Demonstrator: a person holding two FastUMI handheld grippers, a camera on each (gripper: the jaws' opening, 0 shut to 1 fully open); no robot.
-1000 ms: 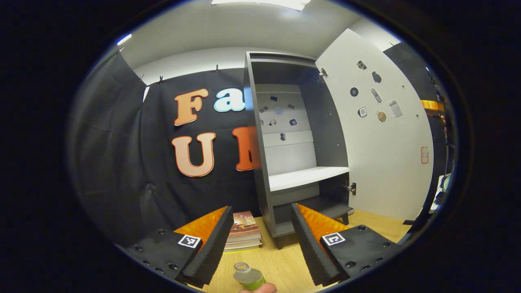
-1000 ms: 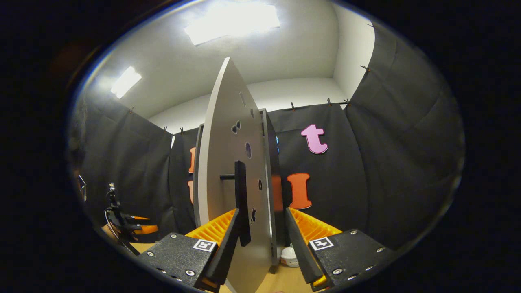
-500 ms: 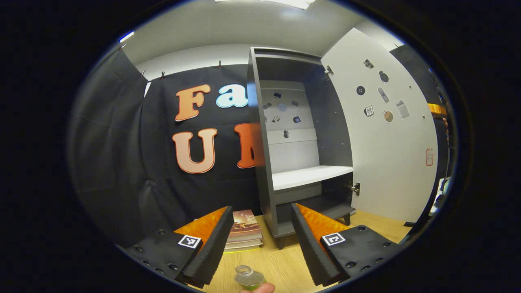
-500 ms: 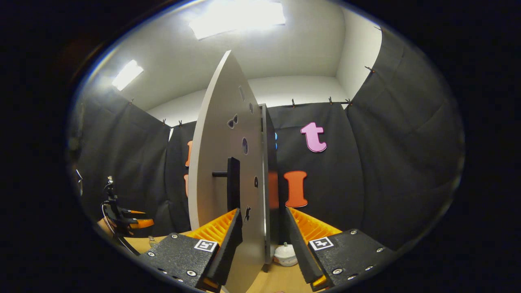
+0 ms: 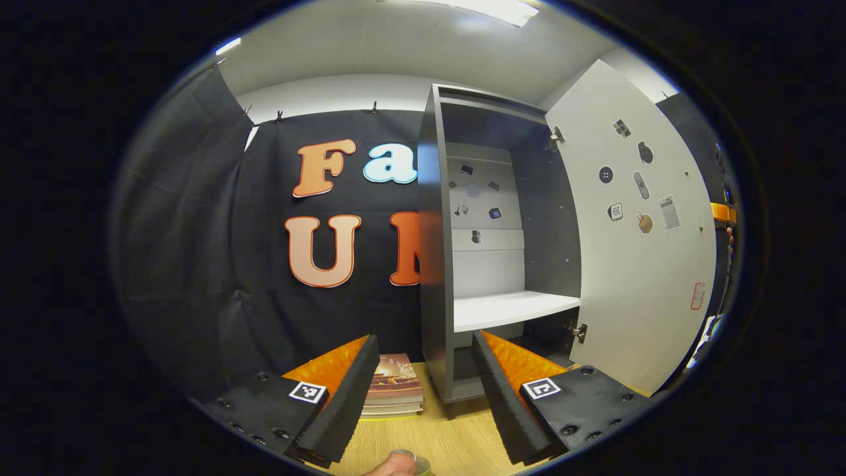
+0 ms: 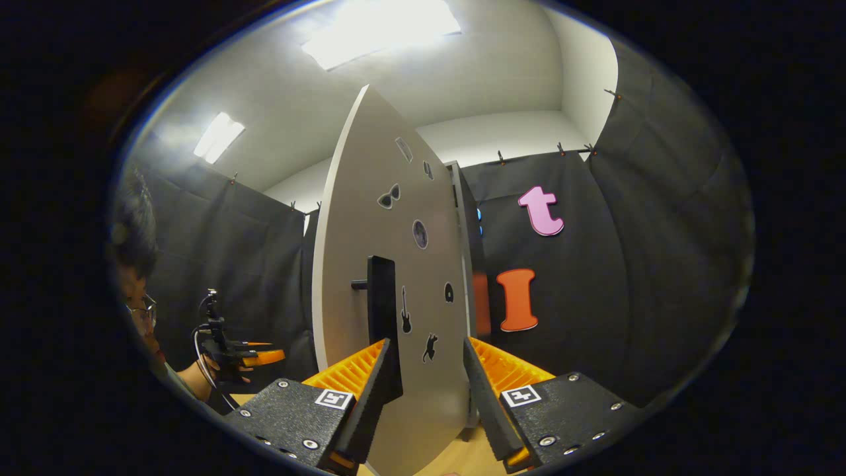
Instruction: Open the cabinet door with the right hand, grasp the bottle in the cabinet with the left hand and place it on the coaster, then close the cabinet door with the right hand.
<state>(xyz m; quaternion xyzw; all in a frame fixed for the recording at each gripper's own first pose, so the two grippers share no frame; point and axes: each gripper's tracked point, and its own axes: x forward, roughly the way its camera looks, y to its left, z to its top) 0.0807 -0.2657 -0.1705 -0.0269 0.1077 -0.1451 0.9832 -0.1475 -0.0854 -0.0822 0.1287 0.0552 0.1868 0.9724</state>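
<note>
Gaping gripper (image 6: 426,390) astride door edge (image 6: 396,423)

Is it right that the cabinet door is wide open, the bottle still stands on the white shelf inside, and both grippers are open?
Not quite. In the left gripper view the white shelf is bare; the bottle is down on the wooden table, below the open left gripper. The cabinet door is wide open, and the right gripper is open too, as you said.
</note>
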